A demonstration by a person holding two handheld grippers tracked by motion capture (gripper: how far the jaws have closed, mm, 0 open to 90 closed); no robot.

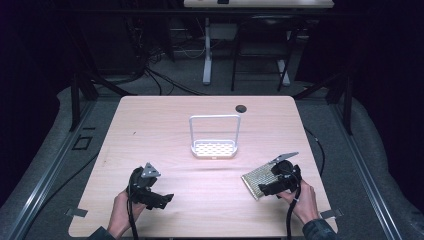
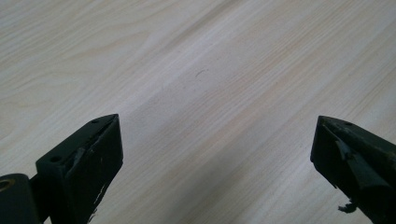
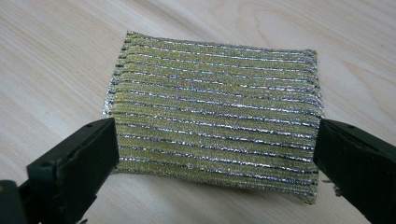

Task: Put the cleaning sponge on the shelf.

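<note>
fingers [image 2: 81, 158] of the left gripper [image 2: 215, 163] are seen spread wide in the left gripper view, nothing between them, only bare pale wood of the table [image 2: 201, 70] under the gap. fingers [image 3: 74, 163] of the right gripper [image 3: 217, 163] are also spread wide in the right gripper view, set on either side of the near edge of a yellow-and-silver striped scrub sponge [image 3: 215, 112]; whether the pads touch the sponge's sides cannot be told. the sponge is laid flat on the table.

in the high view the left gripper [image 1: 161, 199] is held by the left hand [image 1: 122, 212] near the front left of the table [image 1: 150, 125], jaws pointed toward the right. the right gripper [image 1: 264, 189] is held by the right hand [image 1: 302, 200] near the front right, just over the sponge [image 1: 256, 179], which is partly covered by it. a white wire rack [image 1: 215, 142] with a perforated base and a tall upright loop frame is placed mid-table, well apart from both grippers and from the sponge. a small dark round hole [image 1: 241, 108] is seen near the far edge of the table, behind the rack. cables are trailed from both grippers toward the bottom edge.
</note>
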